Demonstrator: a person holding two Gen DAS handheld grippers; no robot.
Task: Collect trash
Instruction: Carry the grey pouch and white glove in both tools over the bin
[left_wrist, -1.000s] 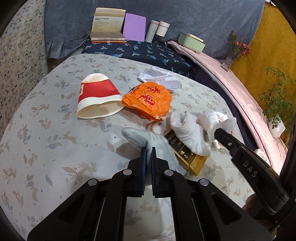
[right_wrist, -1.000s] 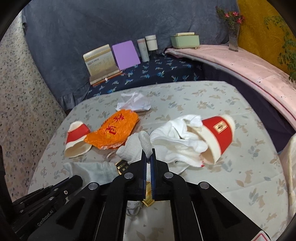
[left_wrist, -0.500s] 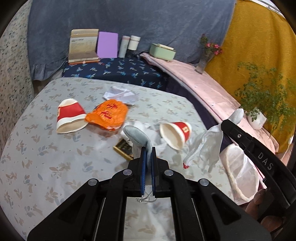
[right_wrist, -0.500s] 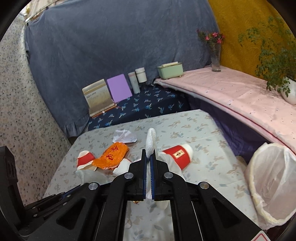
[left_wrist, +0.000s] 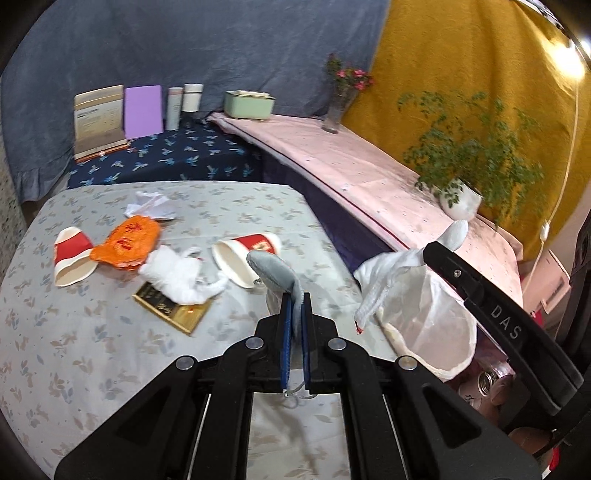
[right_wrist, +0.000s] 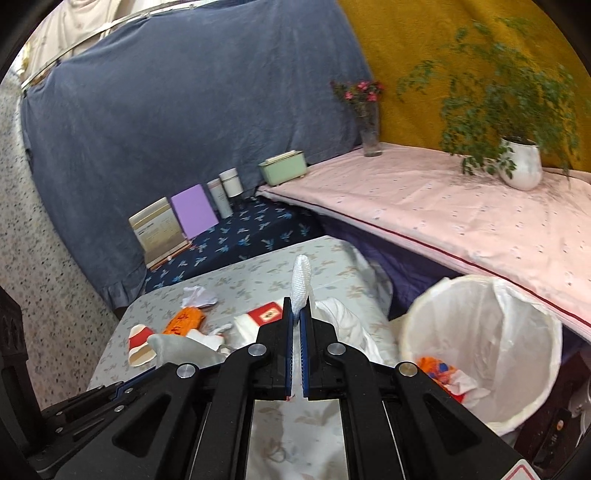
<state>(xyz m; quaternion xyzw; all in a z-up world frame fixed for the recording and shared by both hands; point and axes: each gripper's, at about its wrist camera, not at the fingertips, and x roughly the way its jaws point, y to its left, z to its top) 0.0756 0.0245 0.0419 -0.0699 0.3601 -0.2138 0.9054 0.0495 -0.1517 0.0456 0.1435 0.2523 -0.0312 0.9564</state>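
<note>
both wrist views angled down along their fingers, sharing floral table (left_wrist: 92, 332), bin (right_wrist: 517, 332)

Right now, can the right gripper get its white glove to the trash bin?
Probably yes: the right gripper grips the white glove, and the lined trash bin stands open beside the table, with nothing between.

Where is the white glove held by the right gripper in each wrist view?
Left wrist: the white glove hangs at right of centre, from the right gripper, in front of the bin.
Right wrist: the glove sticks up at centre from the shut jaws, with more of it draped right.
Shared landmark: the green box at the back.
</note>
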